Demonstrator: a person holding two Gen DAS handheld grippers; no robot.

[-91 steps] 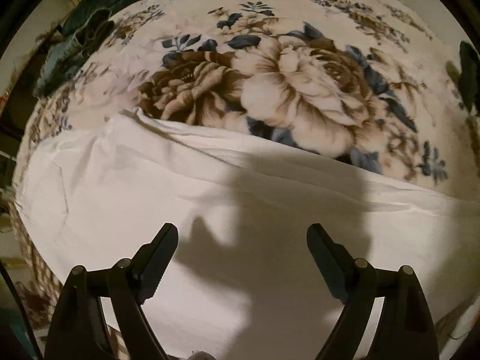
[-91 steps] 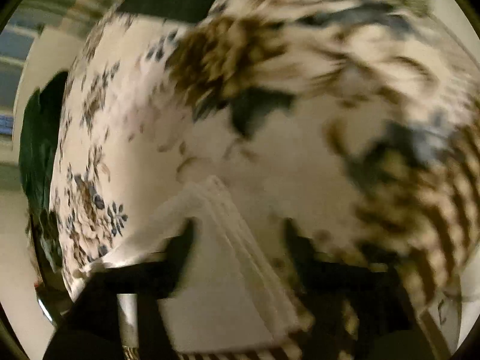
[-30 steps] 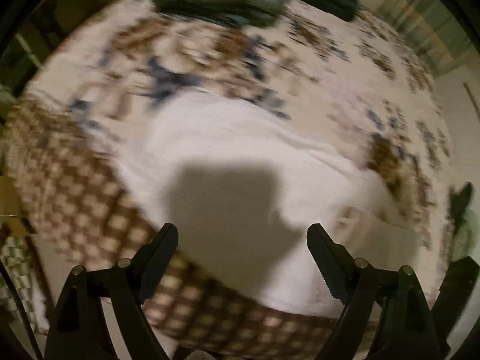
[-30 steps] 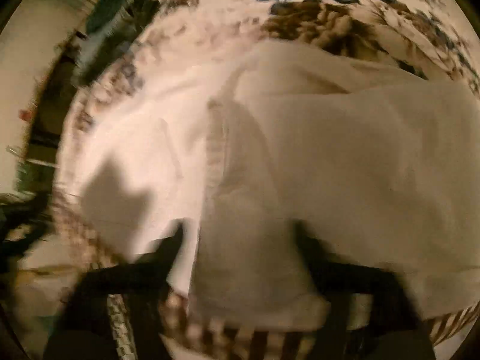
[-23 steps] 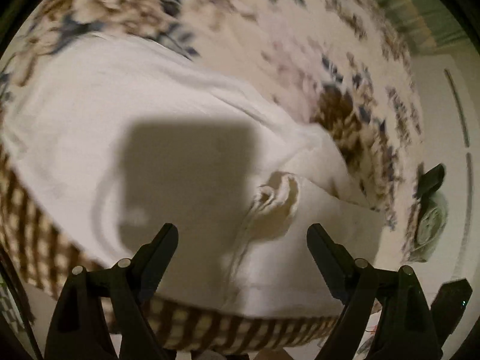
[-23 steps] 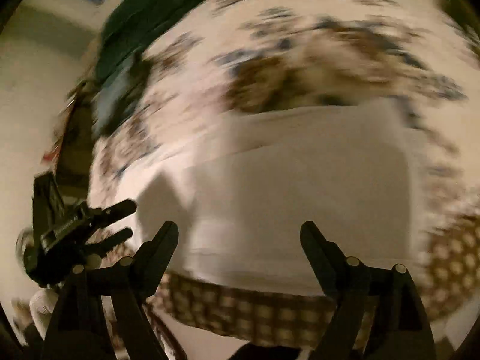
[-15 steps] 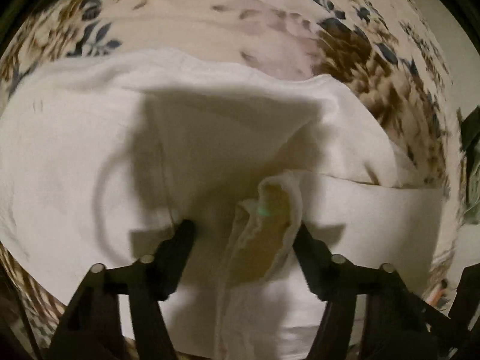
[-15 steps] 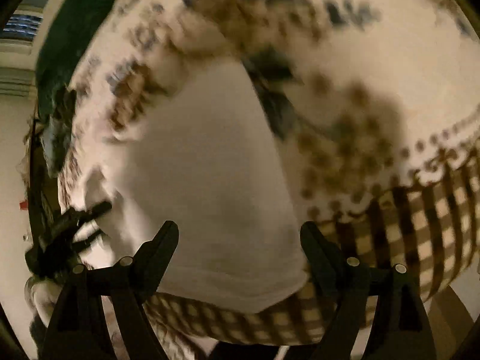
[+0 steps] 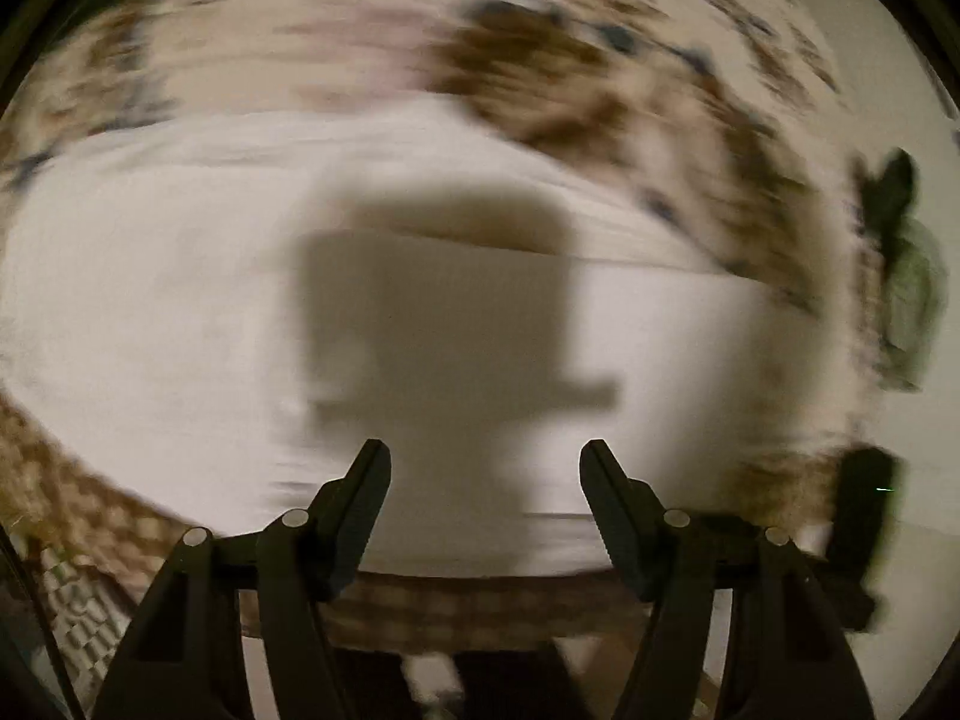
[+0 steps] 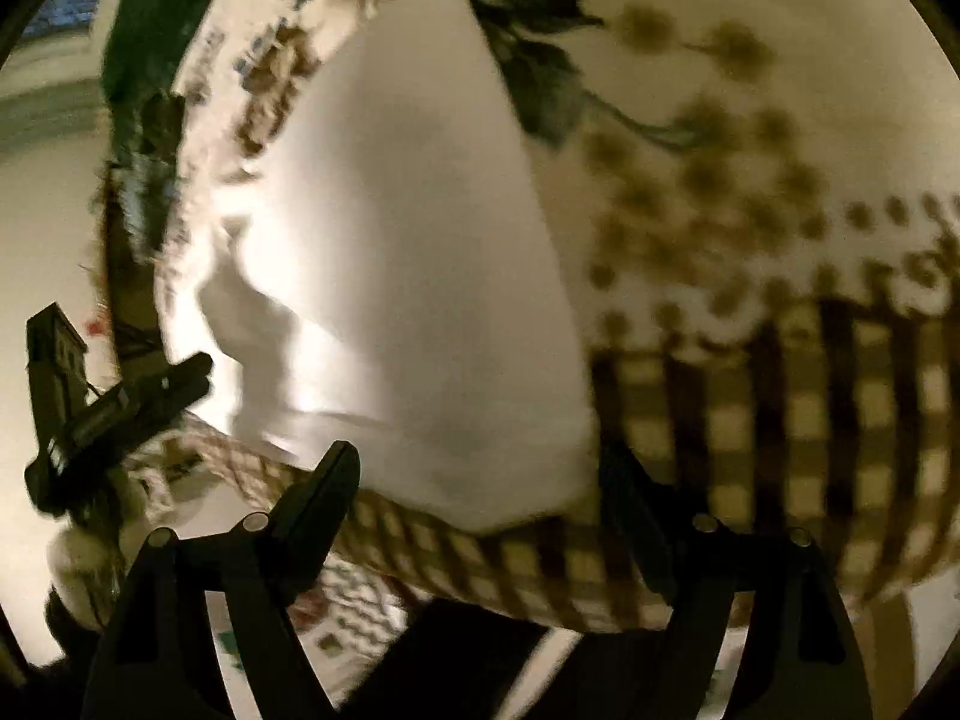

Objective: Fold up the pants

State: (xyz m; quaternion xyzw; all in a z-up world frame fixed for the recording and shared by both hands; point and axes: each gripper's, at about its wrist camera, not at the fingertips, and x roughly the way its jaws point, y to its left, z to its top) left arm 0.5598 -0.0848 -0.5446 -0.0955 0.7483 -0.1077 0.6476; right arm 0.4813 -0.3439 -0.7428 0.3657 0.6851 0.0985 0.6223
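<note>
White pants point(image 9: 180, 312) lie folded flat on a floral blanket point(image 9: 600, 84), near its checked border. My left gripper point(image 9: 485, 468) is open and empty, hovering above the near edge of the pants; its shadow falls on the cloth. In the right wrist view the pants point(image 10: 408, 252) stretch away from me. My right gripper point(image 10: 480, 480) is open and empty over their near corner at the blanket's checked edge point(image 10: 780, 432). The left gripper point(image 10: 114, 408) shows at the far left of that view. The left wrist view is blurred.
A dark green cloth point(image 10: 150, 18) lies at the far end of the bed. A greenish object point(image 9: 912, 300) sits past the blanket's right side. Pale floor point(image 10: 54, 210) lies beyond the bed edge.
The left gripper let go of the bunched waistband fold and lifted away; the pants now lie flat. The right gripper swung right along the near edge, staying open.
</note>
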